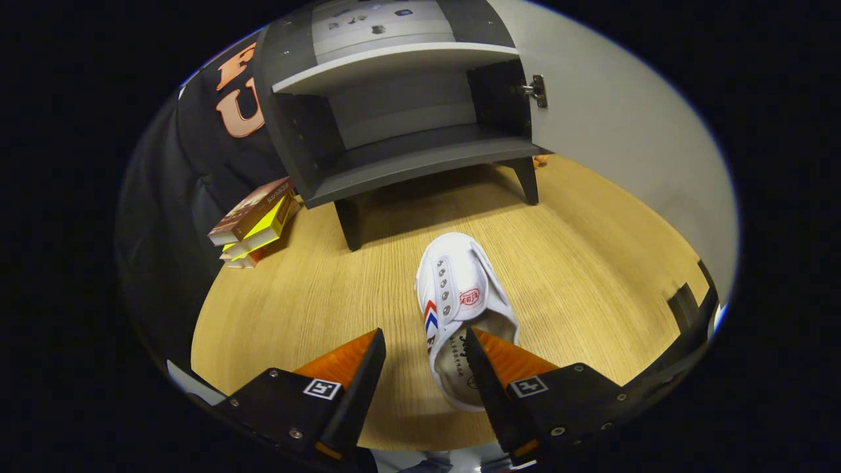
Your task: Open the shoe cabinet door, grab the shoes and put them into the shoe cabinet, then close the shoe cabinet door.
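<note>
1. To the left, a small stack of books [255, 222] is leaning against the booth's black cloth wall, just beside the cabinet's left side and well apart from the fingers.

2. In the middle, the gripper [420, 368] is hovering low over the wooden floor [591, 276] with its fingers spread wide and holding nothing. The left finger is standing clear of the shoe with bare floor beside it.

3. A white canvas shoe [460, 302] is lying on the floor between the fingers, set closer to the right one. Its long axis is running away from the gripper towards the cabinet, toe pointing ahead and tilted slightly left, heel opening nearest the fingers. The right finger is overlapping the shoe's heel rim and seems to be reaching into the opening; whether it is touching cannot be told. The grab is looking not yet made; closing would likely pinch the shoe's side wall.

4. Beyond the shoe, the shoe cabinet [407, 157] is standing on short legs, its lower shelf bare.

5. To the right, the cabinet door [624, 118] is hanging swung open on its hinge, leaving a straight path ahead.
</note>
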Action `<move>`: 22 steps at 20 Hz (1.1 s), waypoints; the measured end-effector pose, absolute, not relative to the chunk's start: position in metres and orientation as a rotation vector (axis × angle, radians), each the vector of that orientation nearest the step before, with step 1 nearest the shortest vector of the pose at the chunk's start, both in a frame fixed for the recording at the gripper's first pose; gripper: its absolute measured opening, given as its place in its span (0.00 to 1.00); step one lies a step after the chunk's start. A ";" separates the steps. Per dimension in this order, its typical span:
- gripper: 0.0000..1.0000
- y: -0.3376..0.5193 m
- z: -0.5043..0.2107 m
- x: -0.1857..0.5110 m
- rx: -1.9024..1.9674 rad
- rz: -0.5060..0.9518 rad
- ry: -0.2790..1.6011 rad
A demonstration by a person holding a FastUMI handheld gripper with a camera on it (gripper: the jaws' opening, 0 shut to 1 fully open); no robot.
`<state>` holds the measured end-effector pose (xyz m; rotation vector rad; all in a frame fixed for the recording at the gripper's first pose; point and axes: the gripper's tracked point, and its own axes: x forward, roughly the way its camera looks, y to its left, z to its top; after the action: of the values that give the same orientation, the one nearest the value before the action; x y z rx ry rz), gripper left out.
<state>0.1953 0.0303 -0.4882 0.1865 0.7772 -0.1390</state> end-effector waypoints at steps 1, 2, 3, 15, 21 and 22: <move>0.73 0.030 -0.494 0.196 0.192 -0.139 0.796; 0.71 0.029 -0.500 0.196 0.195 -0.145 0.808; 0.64 0.028 -0.503 0.198 0.197 -0.149 0.811; 0.00 0.025 -0.505 0.208 0.167 -0.125 0.833; 0.00 0.023 -0.451 0.224 0.113 -0.116 0.726; 0.00 0.024 -0.441 0.224 0.106 -0.110 0.713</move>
<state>0.2239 0.0236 -0.4405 0.1064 0.7130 -0.1104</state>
